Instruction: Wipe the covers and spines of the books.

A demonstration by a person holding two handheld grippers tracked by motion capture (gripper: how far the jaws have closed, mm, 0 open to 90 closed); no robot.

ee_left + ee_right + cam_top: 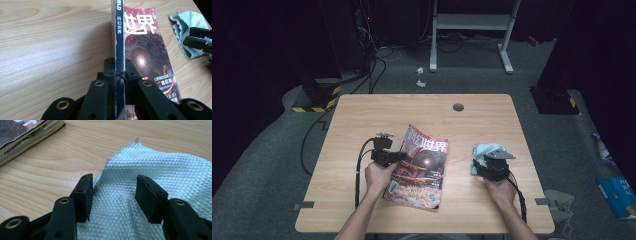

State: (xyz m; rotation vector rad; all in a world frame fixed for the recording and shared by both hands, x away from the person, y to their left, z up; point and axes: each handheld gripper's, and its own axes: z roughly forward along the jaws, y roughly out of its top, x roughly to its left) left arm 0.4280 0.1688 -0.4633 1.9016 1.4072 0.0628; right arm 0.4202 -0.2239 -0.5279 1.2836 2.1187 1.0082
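Now your left claw (120,75) is clamped on the magazine's (147,57) spine, lifting that edge mid-surface. Your right claw (112,195) stands wide apart over the pale cloth (162,170) near the surface's (362,115) right edge.

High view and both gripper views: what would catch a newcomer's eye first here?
The magazine at mid-table, its spine edge lifted off the table and clamped by the left gripper. Next, the pale green cloth to its right, with the right gripper open, jaws straddling a raised fold.
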